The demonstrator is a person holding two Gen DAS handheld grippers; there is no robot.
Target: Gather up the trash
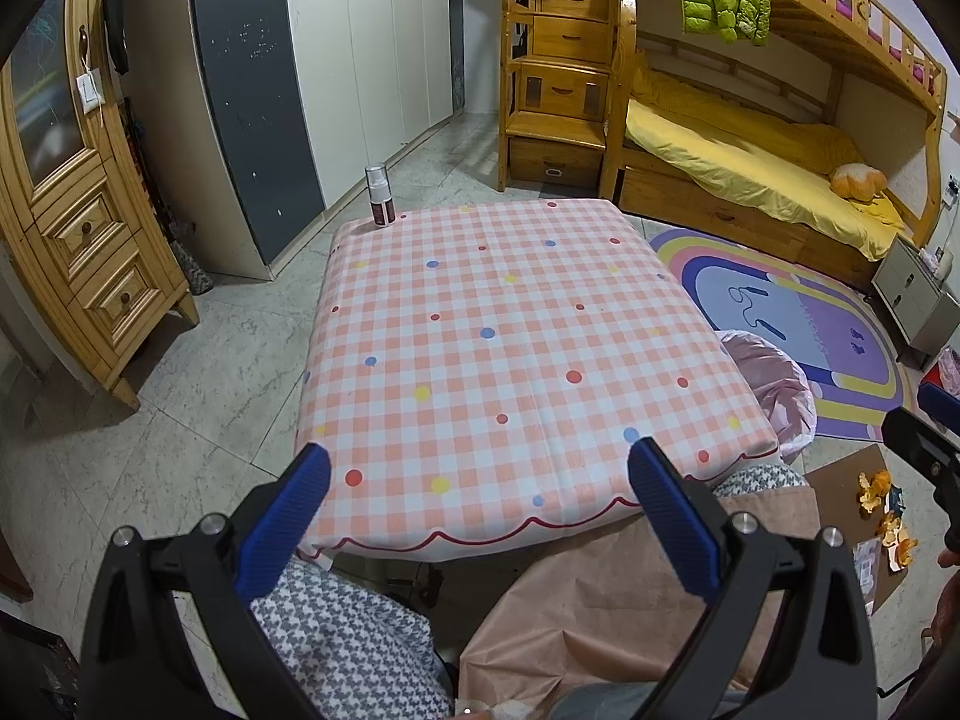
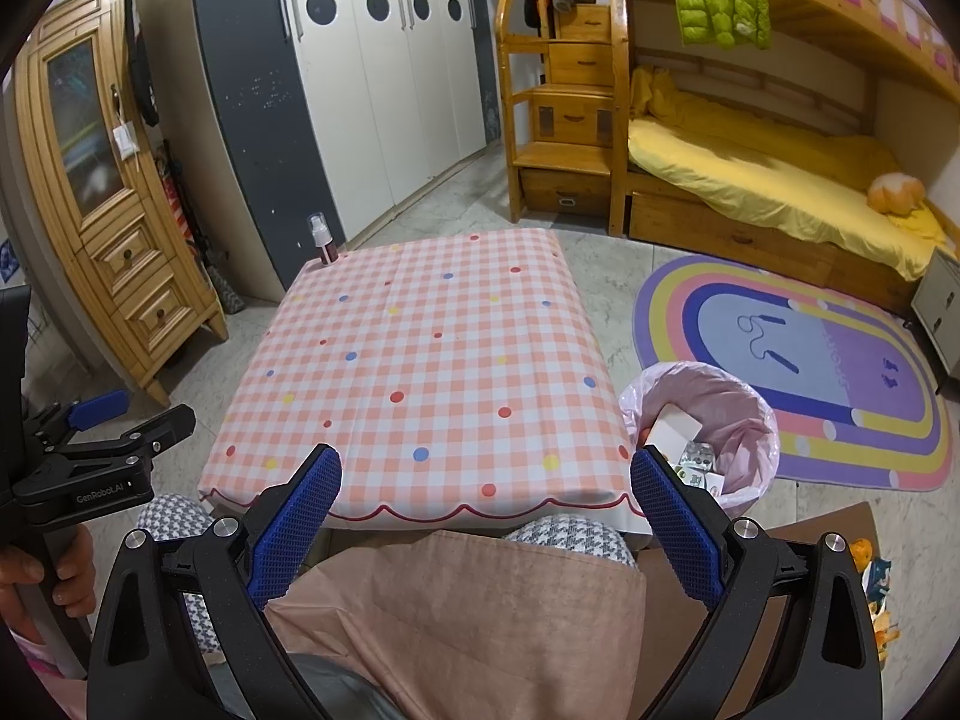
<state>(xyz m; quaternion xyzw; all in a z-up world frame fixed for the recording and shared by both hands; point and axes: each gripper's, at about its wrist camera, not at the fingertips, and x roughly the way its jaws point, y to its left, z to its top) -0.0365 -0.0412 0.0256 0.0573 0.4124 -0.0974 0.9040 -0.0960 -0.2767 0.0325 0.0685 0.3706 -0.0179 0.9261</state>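
Note:
A low table with a pink checked cloth (image 1: 510, 336) (image 2: 420, 372) stands in front of me. A small spray bottle (image 1: 378, 195) (image 2: 321, 238) stands upright at its far left corner. A bin lined with a pink bag (image 2: 720, 420) (image 1: 774, 384) stands at the table's right; white packaging and blister packs lie in it. Orange peels (image 1: 882, 510) (image 2: 870, 576) lie on cardboard on the floor at the right. My left gripper (image 1: 480, 504) (image 2: 90, 420) is open and empty above the table's near edge. My right gripper (image 2: 486, 510) (image 1: 924, 420) is open and empty there too.
A wooden cabinet (image 1: 78, 228) stands at the left, wardrobes (image 1: 336, 60) behind. A bunk bed with yellow bedding (image 1: 750, 138) and wooden steps is at the back right. A rainbow rug (image 2: 810, 360) lies on the floor. A person's apron-covered lap (image 2: 450, 612) is below the grippers.

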